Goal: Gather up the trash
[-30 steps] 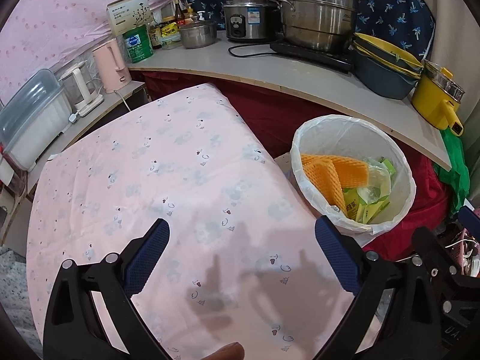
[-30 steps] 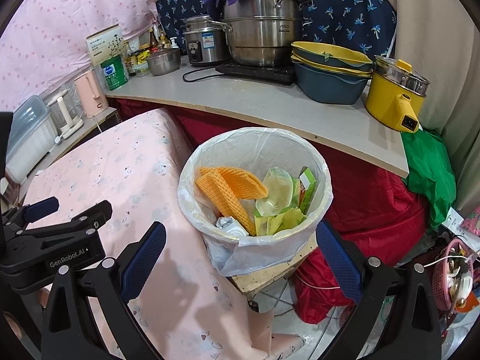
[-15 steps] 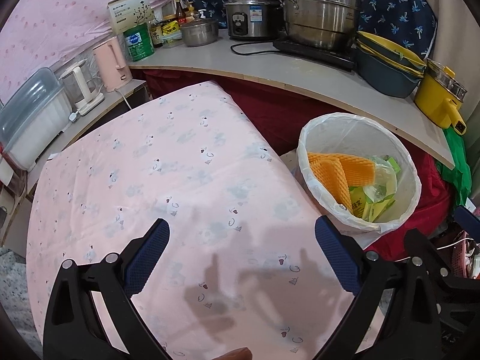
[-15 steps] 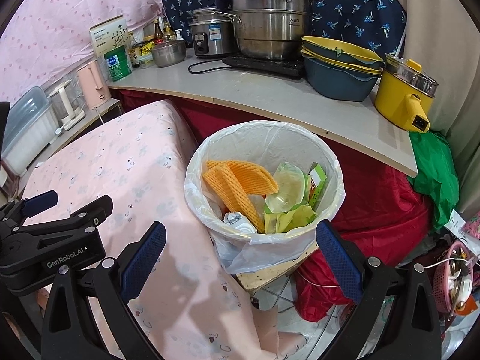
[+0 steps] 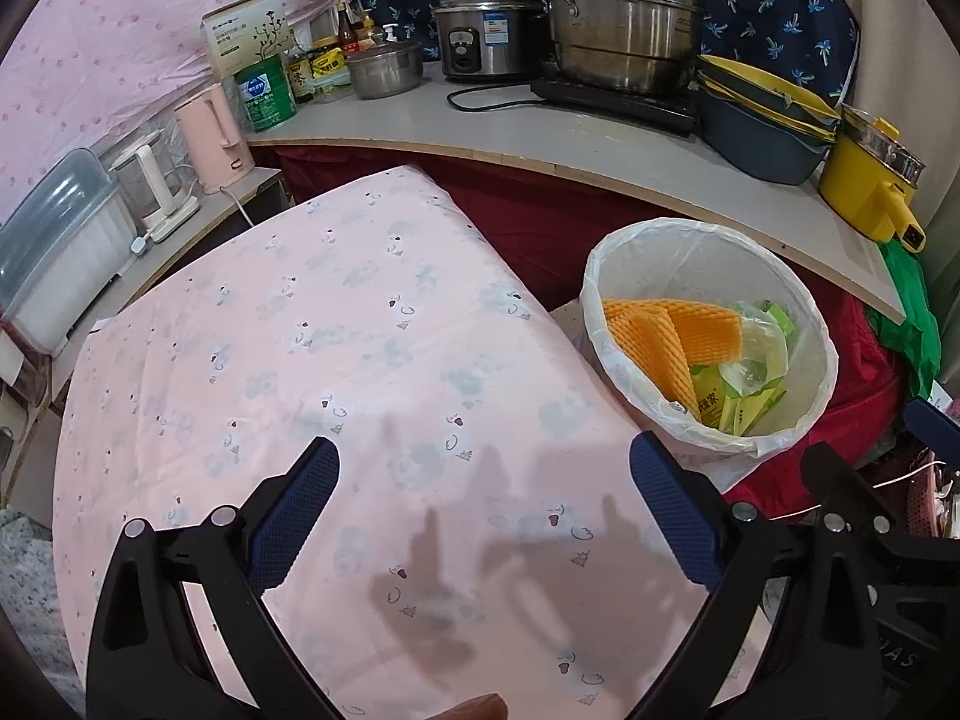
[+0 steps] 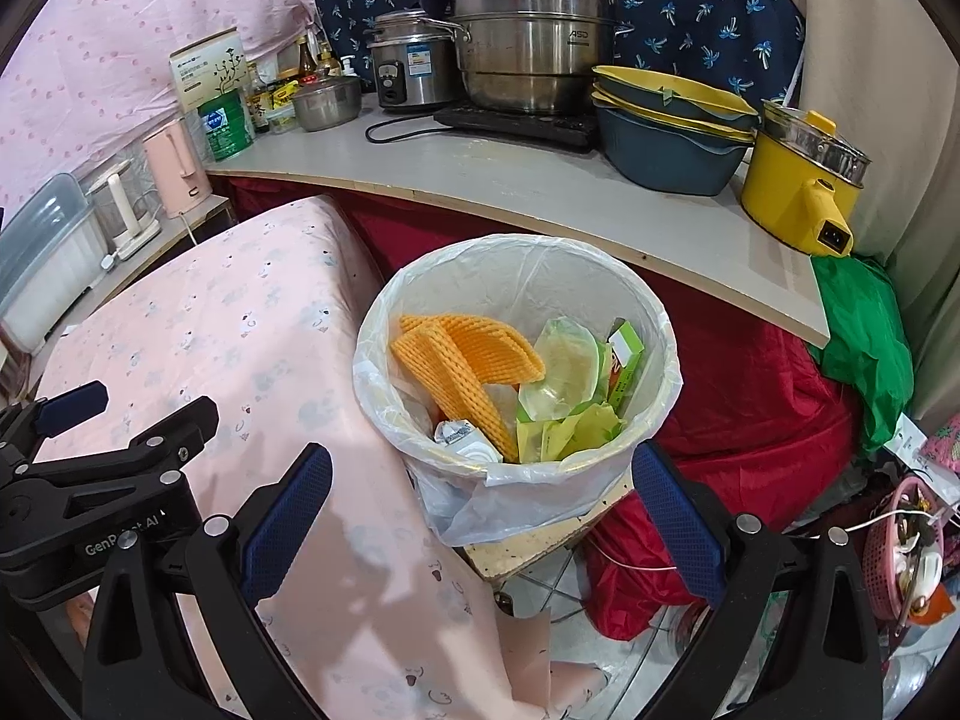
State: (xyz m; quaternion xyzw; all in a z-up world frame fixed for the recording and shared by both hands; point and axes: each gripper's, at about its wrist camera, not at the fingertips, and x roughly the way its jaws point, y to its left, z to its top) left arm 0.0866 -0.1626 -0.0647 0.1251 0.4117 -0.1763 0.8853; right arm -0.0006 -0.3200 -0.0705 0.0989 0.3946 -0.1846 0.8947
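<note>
A white bin with a plastic liner (image 6: 654, 324) stands on a low stool right of the pink table. It holds orange foam netting (image 6: 462, 360), a clear plastic cup (image 6: 561, 372) and green packets (image 6: 576, 429). The bin also shows in the left wrist view (image 5: 816, 330). My right gripper (image 6: 480, 510) is open and empty, hovering in front of the bin. My left gripper (image 5: 480, 510) is open and empty above the pink tablecloth (image 5: 336, 360); it also shows at the left of the right wrist view (image 6: 120, 450).
A grey counter (image 6: 480, 180) behind holds steel pots (image 6: 534, 48), a rice cooker (image 6: 408, 69), stacked blue-yellow basins (image 6: 666, 126) and a yellow pot (image 6: 804, 186). Kettles (image 5: 210, 138) and a plastic box (image 5: 54, 240) stand at left. Red cloth (image 6: 750, 396) and a green bag (image 6: 864, 330) lie right.
Both grippers have drawn back and up a little from the bin; the bin sits slightly farther and lower in both views. Both stay open and empty.
</note>
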